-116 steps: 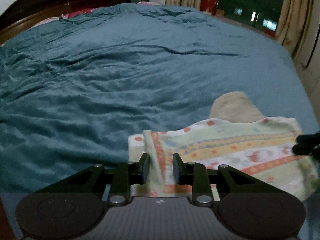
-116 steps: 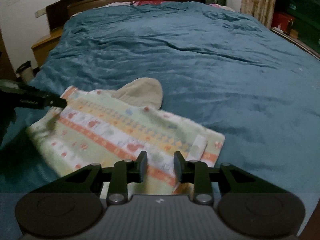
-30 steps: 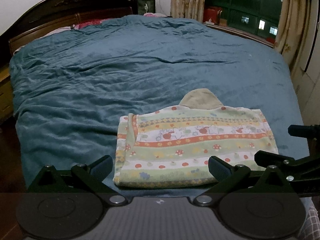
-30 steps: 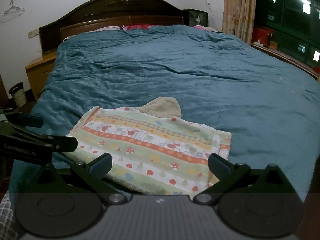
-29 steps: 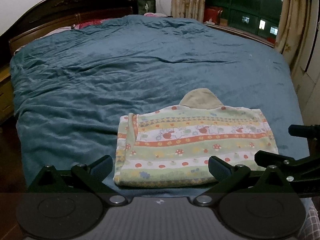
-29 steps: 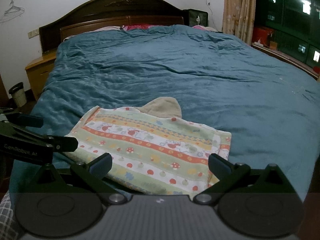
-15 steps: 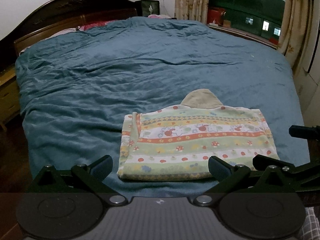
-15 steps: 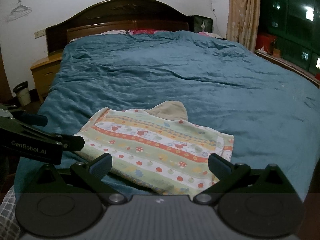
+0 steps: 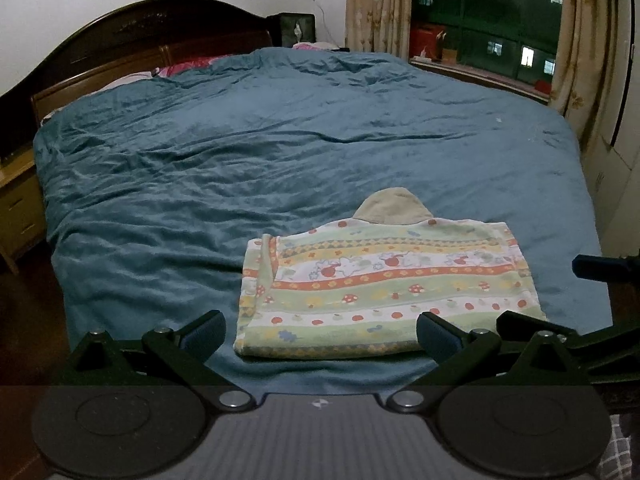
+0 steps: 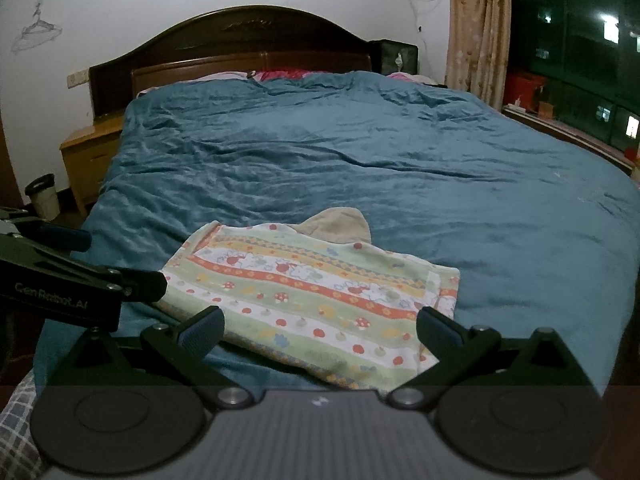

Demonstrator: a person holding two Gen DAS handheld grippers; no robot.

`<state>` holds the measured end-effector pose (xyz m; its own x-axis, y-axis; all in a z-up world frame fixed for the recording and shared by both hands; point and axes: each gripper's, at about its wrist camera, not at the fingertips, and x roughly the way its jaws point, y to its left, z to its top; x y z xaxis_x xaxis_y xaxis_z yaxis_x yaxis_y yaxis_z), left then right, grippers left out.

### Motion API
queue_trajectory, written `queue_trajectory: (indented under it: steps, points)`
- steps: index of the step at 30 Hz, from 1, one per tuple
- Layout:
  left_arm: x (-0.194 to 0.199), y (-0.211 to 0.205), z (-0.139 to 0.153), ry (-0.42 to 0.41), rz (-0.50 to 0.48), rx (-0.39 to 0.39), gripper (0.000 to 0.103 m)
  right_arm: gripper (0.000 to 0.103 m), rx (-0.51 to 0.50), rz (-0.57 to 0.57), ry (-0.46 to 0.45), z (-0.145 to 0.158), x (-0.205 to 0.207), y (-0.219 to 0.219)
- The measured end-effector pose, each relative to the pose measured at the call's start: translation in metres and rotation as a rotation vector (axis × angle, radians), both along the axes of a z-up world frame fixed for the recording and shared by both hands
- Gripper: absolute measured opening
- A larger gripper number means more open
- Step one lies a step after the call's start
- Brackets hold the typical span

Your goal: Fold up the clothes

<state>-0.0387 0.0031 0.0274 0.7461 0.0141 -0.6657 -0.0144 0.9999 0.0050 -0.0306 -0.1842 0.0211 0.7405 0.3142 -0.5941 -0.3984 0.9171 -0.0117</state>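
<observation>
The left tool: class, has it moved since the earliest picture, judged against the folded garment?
Yes. The left tool, earlier shut on the folded garment, is now open and pulled back from it towards the bed's near edge.

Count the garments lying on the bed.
1: a striped garment lies folded near the bed's foot edge, a beige hood showing at its far side. Anything beneath is hidden.
</observation>
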Motion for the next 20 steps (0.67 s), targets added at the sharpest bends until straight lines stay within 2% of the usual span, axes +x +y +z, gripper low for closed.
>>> queue_trajectory:
  steps: [20]
  points:
    - [0.0017, -0.0007, -0.0051, 0.013, 0.001, 0.002, 0.103, 0.103, 0.0, -0.007, 0.004, -0.002, -0.0034, 0.0002]
